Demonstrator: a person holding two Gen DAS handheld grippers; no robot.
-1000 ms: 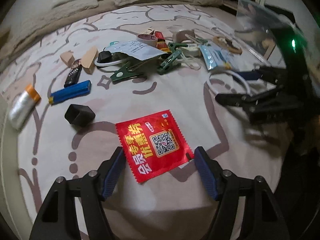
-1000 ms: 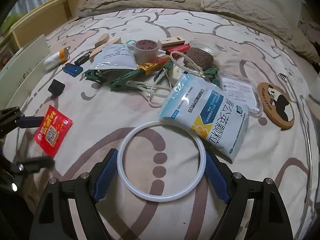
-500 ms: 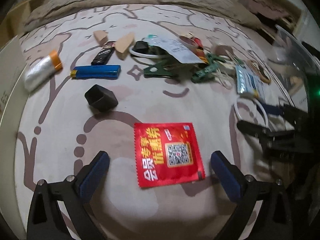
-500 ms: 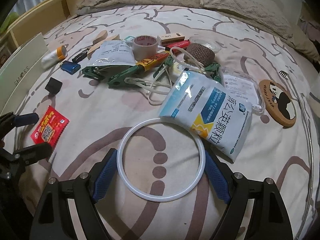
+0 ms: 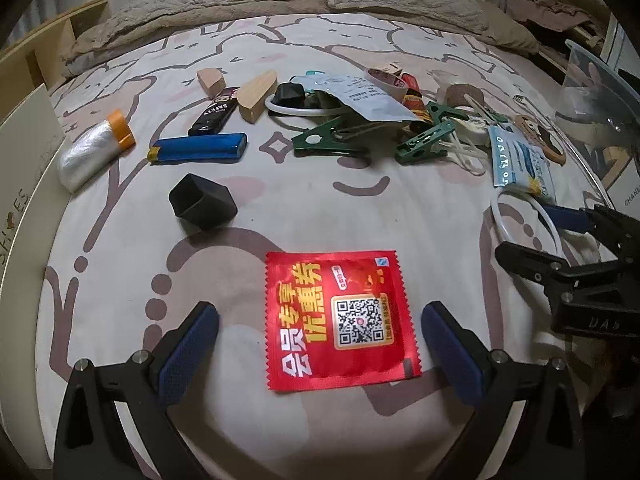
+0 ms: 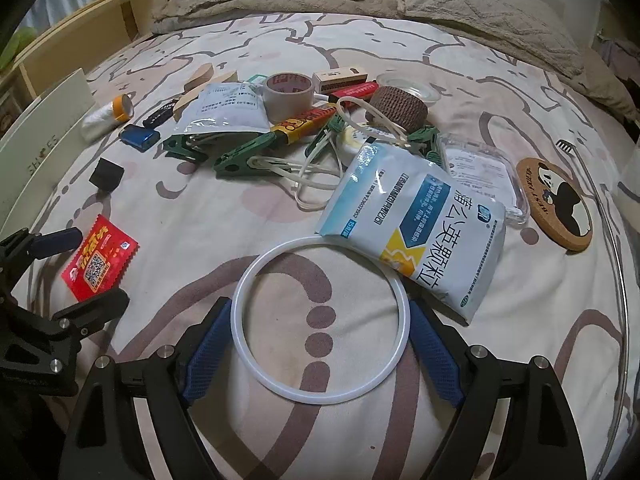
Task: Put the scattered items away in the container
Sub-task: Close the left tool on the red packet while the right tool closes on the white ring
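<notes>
My left gripper [image 5: 319, 334] hangs low over the bedspread with its blue pads spread wide, grasping nothing; the red sachet [image 5: 340, 318] lies flat between them at lower centre of the left view, touching neither pad. My right gripper [image 6: 320, 344] is likewise spread, its pads flanking the white ring [image 6: 320, 316] at lower centre of the right view; whether they touch the ring's rim I cannot tell, but nothing is lifted. I judge the step in hand is a double pickup, one flat item per side. For the sachet I would tip a pad under one crimped edge, since a thin packet on soft bedding will slide or fold if simply squeezed. The ring I would pinch across one stretch of its band, not across its full width, and lift it clear of the blue-and-white pouch [image 6: 416, 232], whose lower edge overlaps it at upper right. Farther out, the loose pile sits mid-frame: green clips [image 5: 328, 140], tape roll [image 6: 286, 92], blue lighter [image 5: 196, 150], black cap [image 5: 202, 202]. The container is hard to make out: a clear plastic tub [image 5: 600, 92] shows at the right edge of the left view, cut off by the frame, so its opening and depth are hidden from me.
</notes>
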